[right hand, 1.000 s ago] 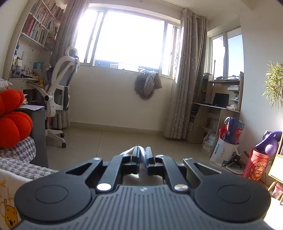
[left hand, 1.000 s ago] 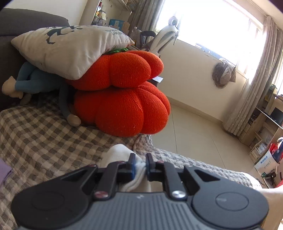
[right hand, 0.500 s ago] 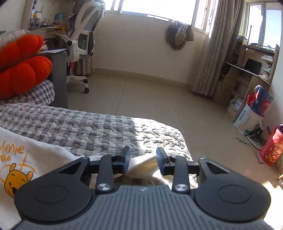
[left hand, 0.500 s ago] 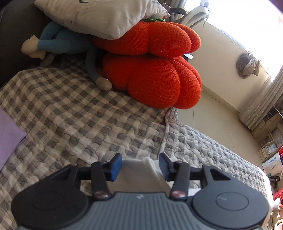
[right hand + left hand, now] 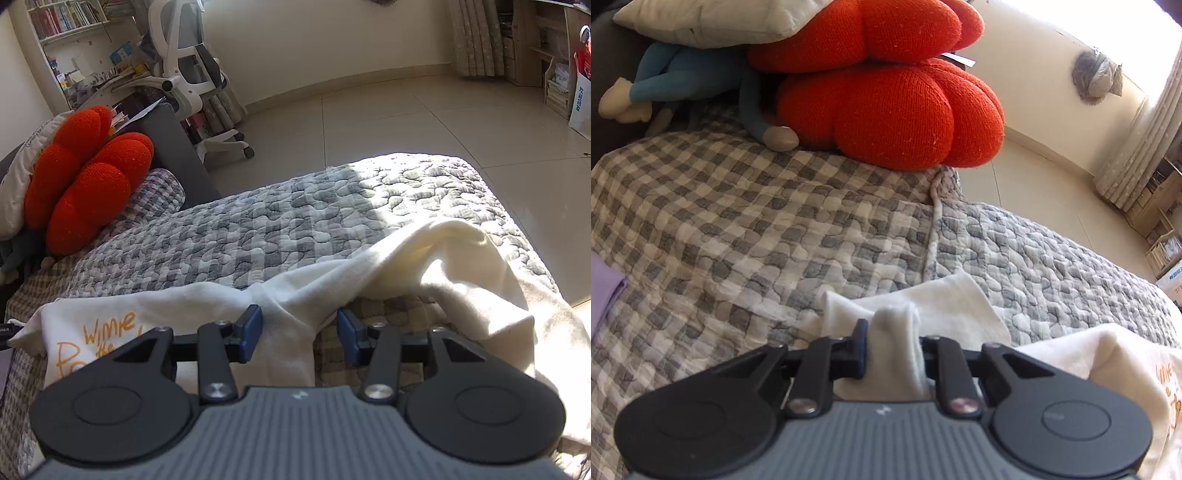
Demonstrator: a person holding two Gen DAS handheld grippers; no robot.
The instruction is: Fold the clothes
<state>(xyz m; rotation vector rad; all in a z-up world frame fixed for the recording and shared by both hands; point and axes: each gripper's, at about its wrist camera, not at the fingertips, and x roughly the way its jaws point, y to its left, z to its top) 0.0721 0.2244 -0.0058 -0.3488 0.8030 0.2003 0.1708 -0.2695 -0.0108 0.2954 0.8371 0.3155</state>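
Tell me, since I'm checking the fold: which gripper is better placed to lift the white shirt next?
Left. The left gripper has just closed on a bunch of the white shirt; the right gripper is open, fabric loose between its jaws.

The white shirt is soft, matt cotton-like cloth with orange print. The checked bedcover is quilted, puckered fabric. The orange cushions are coarse, fuzzy knit. Each claw is matt black plastic with bright metal screws; the floor is smooth, glossy tile.
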